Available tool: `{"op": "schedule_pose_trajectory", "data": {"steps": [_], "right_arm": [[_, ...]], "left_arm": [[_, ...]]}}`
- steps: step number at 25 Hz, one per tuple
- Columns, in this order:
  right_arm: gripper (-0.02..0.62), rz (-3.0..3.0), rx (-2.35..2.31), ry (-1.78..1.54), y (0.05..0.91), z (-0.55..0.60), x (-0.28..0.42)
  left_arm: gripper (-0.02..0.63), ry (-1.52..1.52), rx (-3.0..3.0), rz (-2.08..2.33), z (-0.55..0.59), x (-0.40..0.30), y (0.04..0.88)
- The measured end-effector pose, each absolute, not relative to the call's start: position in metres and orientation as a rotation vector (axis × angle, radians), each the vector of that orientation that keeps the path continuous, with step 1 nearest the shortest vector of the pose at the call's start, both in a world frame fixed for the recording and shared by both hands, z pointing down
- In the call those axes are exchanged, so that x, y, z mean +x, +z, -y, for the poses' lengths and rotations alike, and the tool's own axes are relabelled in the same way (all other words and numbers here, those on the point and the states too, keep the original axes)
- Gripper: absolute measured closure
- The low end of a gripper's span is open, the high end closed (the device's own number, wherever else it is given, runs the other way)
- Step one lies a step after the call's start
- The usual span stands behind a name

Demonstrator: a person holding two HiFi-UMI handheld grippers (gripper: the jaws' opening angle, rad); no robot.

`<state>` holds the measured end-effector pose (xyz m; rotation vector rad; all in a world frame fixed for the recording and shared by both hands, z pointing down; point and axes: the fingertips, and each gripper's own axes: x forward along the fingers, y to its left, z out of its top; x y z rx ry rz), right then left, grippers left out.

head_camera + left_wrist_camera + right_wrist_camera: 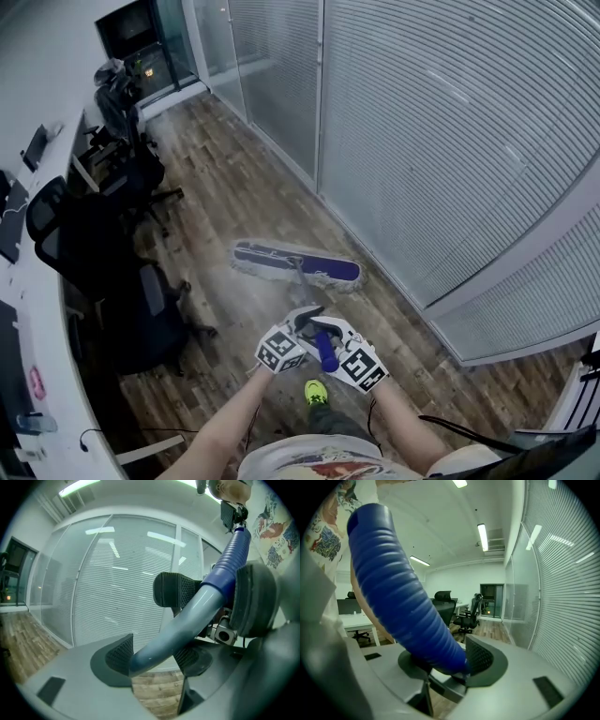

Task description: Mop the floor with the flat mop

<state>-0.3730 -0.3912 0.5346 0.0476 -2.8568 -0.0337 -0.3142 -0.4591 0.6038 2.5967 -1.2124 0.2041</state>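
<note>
Mop pad (pixel 296 263) (head view), handle (pixel 187 625) seemingly clamped

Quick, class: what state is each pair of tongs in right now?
Left tongs: closed on the grey mop pole.
Right tongs: closed on the blue ribbed grip of the mop.
</note>
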Motion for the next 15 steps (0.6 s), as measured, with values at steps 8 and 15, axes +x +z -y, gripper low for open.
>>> {"op": "schedule_pose_trajectory", "data": {"steps": [8, 15], "right_arm": [[0.437, 2.766, 0.129, -0.078, 0.539, 0.303, -0.348], [0.437, 2.71, 0.263, -0.055, 0.538, 0.149, -0.31]], "left_arm": [[0.365, 0.113, 2.621, 1.176, 0.369, -0.286, 0.601], [0.36, 0.059, 2.676, 1.03, 0.21, -0.24, 0.596]]}}
